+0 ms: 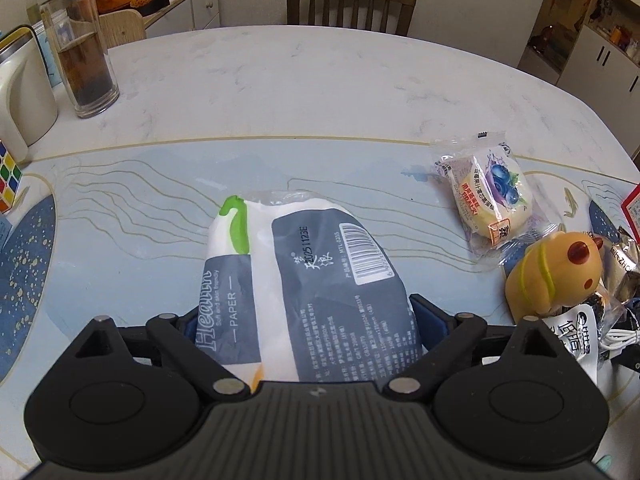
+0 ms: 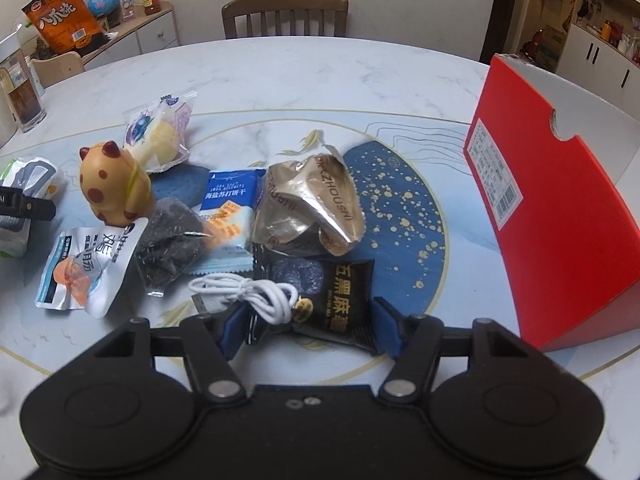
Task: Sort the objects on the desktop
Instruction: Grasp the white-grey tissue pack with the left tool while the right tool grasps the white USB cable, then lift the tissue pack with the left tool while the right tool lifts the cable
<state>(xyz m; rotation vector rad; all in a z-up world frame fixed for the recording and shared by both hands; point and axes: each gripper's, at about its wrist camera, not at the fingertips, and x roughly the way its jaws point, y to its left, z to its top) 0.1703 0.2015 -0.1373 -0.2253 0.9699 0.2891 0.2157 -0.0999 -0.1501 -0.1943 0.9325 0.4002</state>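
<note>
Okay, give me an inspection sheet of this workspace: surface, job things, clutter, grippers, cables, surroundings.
Surface: white marble-look table with blue patterned mat.
Job's things: white-and-grey tissue pack; black sesame snack packet; crumpled gold foil bag; tan spotted toy figure; red cardboard box.
Clutter: glass tea bottle, colourful puzzle cube.
Grippers: left gripper around tissue pack, contact unclear; right gripper straddling sesame packet, contact unclear.
Cables: coiled white USB cable.
Surroundings: wooden chair, cabinets.

Both wrist views steep, close over table [image 1: 280, 80]; share toy [image 1: 554, 276]
</note>
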